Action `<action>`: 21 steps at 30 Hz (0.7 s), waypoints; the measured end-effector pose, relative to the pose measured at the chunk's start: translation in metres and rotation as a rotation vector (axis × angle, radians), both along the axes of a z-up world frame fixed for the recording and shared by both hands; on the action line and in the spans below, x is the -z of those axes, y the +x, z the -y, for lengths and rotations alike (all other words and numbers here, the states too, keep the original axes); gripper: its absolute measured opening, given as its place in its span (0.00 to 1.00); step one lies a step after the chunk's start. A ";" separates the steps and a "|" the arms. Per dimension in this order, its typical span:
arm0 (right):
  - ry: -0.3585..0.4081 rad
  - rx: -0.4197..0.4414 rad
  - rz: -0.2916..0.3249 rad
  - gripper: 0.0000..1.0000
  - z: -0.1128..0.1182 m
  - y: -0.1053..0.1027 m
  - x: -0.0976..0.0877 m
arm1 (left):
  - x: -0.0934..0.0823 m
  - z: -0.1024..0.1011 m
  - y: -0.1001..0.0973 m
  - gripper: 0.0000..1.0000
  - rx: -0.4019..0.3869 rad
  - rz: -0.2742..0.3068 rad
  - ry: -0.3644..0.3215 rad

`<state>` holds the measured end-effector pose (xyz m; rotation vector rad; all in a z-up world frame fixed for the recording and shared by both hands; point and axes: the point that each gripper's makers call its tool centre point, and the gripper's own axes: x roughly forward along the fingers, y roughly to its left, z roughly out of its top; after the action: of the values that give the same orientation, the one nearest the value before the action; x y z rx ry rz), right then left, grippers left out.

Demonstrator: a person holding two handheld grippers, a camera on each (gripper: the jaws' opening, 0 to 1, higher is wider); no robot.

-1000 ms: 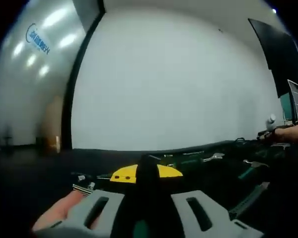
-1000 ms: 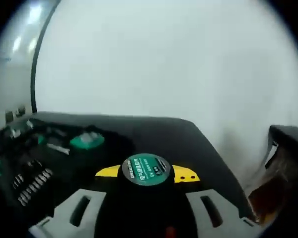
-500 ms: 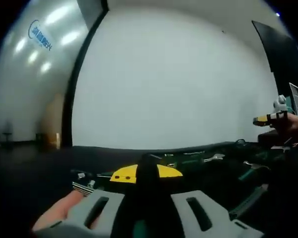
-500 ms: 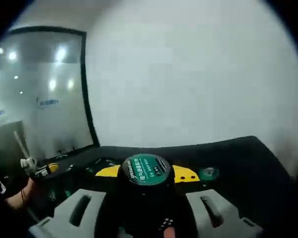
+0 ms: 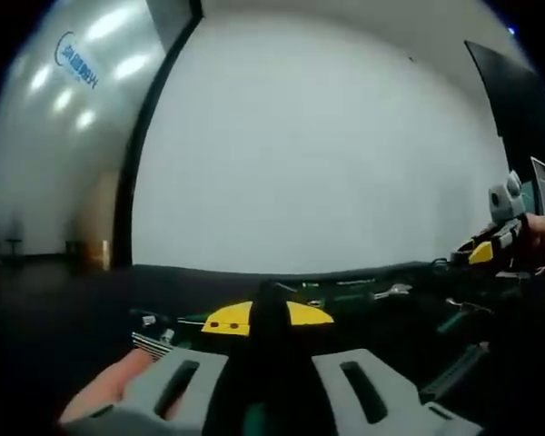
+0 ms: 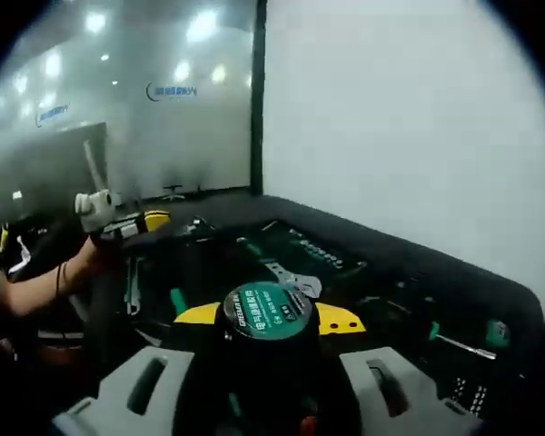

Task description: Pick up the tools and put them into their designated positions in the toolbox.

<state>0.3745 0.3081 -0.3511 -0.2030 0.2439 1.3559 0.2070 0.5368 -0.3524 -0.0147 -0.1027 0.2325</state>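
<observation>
Here, right gripper (image 6: pixel 268 381): jaws clamped on black drill (image 6: pixel 268 345) bearing green disc, above open toolbox (image 6: pixel 345 263). Left gripper (image 5: pixel 272 386): jaws gripped a black-and-yellow tool (image 5: pixel 265 318) at toolbox's near edge.

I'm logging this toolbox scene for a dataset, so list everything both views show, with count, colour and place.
toolbox: one, black, open, spread across the right gripper view.
adjustable wrench: one, silver, in the toolbox beyond the right jaws.
socket row: one, dark, along the toolbox's far side.
green-handled tools: several, scattered in the toolbox; exact count unclear.
white wall: one, behind the table.
glass partition: one, with a blue logo.
forearm: one, at left in the right gripper view.
left gripper: grey jaws, yellow-black body.
right gripper: grey jaws, green round label.
</observation>
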 end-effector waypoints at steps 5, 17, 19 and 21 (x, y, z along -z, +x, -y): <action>-0.043 -0.018 0.003 0.35 -0.011 -0.012 0.013 | 0.001 -0.002 0.001 0.13 0.002 -0.004 -0.004; -0.087 -0.062 0.020 0.35 -0.045 -0.018 0.039 | 0.002 -0.004 0.002 0.13 0.001 -0.013 -0.008; -0.098 -0.055 0.010 0.35 -0.045 -0.021 0.042 | 0.002 -0.007 0.004 0.13 0.001 -0.013 -0.007; -0.096 -0.060 0.009 0.36 -0.049 -0.024 0.043 | 0.003 -0.011 0.005 0.13 0.000 -0.015 -0.006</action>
<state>0.3507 0.3567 -0.3937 -0.2985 0.2978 1.4040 0.2124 0.5475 -0.3550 -0.0193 -0.0869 0.2329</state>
